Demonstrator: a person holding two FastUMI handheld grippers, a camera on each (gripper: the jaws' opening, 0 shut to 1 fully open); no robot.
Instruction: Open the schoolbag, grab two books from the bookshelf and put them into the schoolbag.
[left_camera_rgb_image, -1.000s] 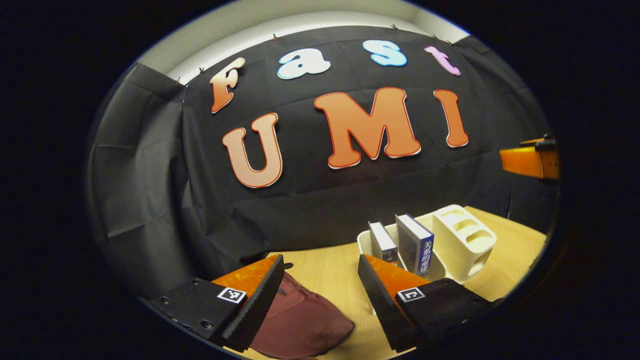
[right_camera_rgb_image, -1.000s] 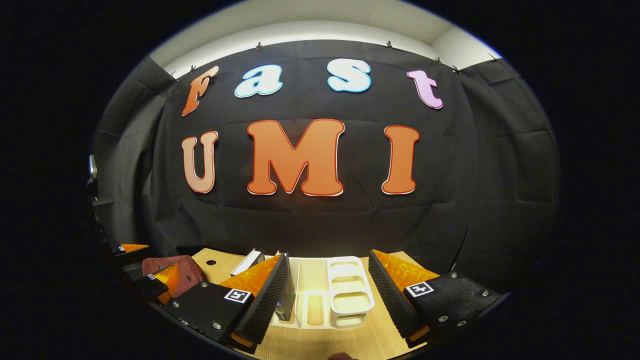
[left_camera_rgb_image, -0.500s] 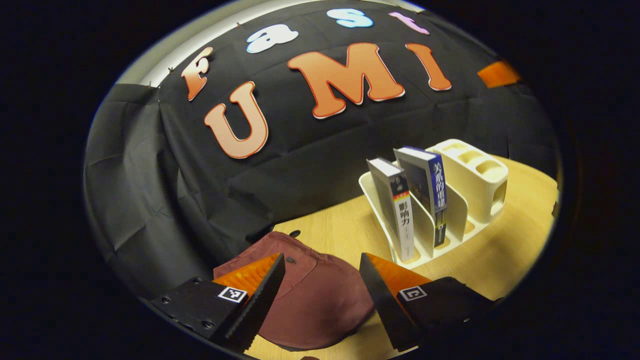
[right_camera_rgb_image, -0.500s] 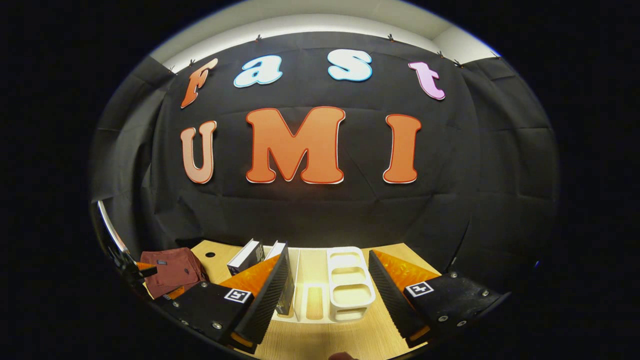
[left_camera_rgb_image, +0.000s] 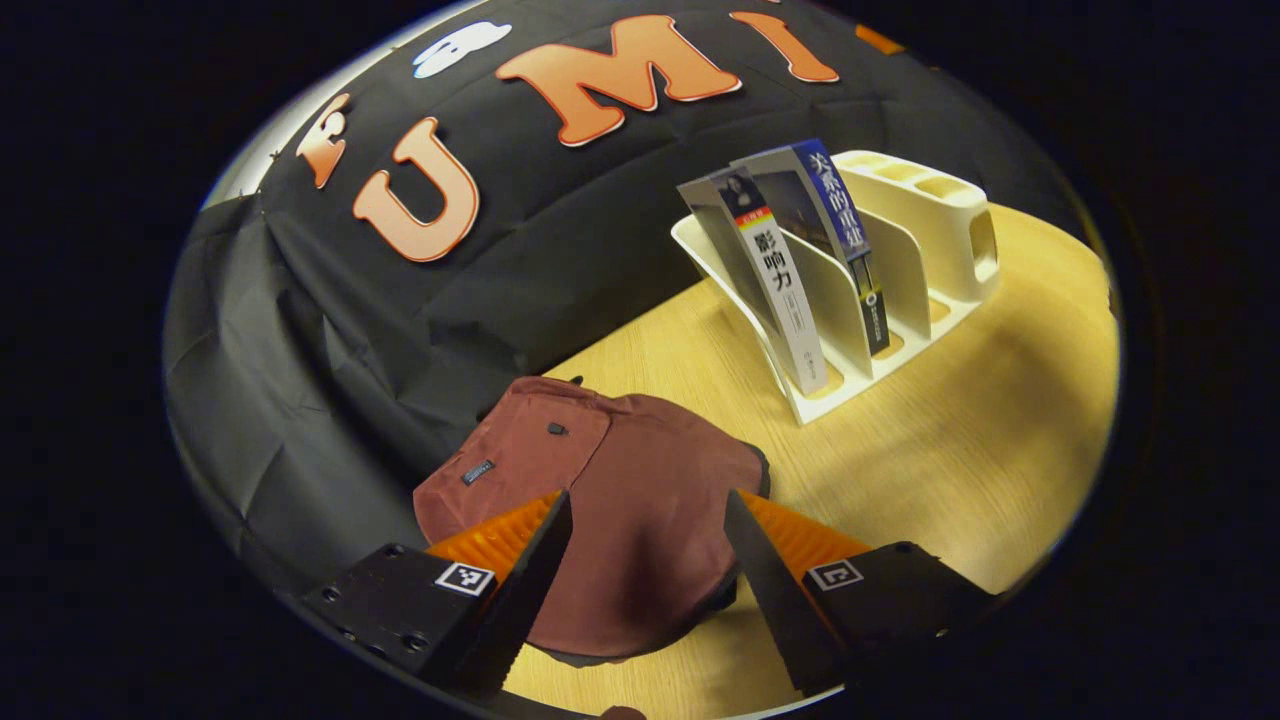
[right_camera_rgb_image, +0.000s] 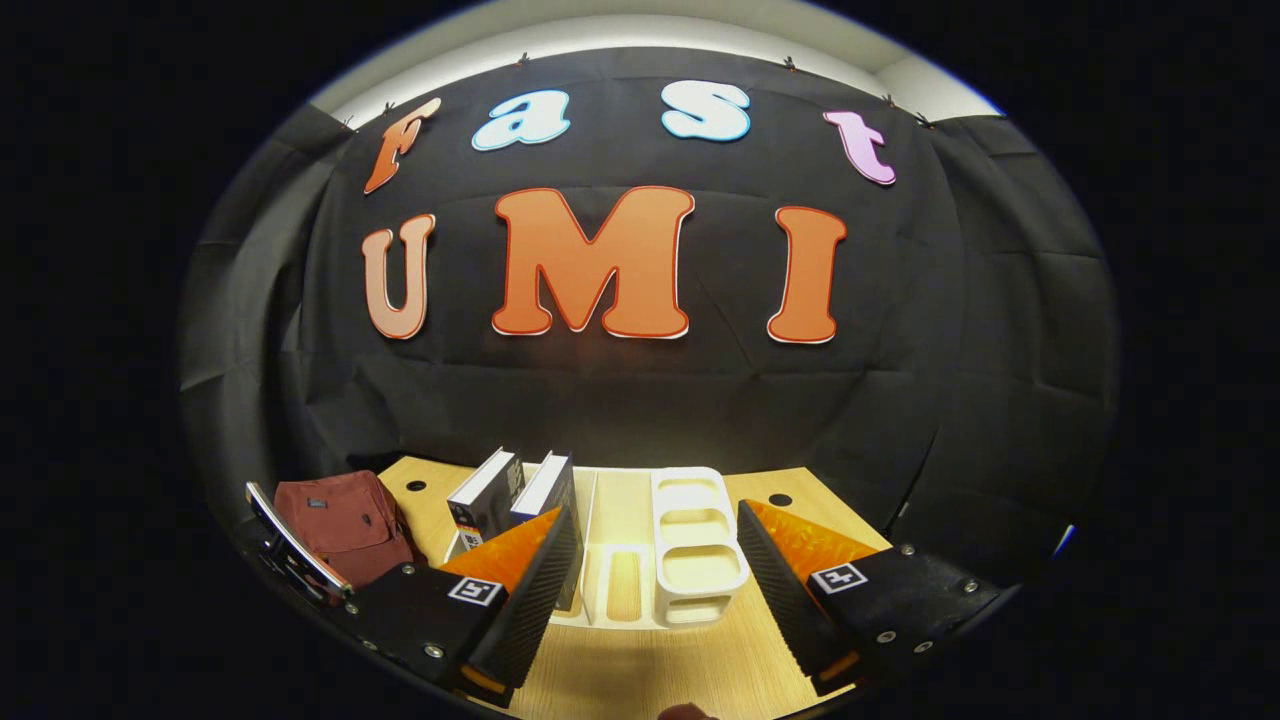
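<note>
while both tongs gape empty | two books (left_camera_rgb_image: 800, 270) | one schoolbag (left_camera_rgb_image: 620, 520)

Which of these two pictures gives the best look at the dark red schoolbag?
The left gripper view. The schoolbag lies close and large on the table, just past the open left gripper, with its flap and small tag plain to see. In the right gripper view the schoolbag is small, far to the left edge, partly cut off.
</note>
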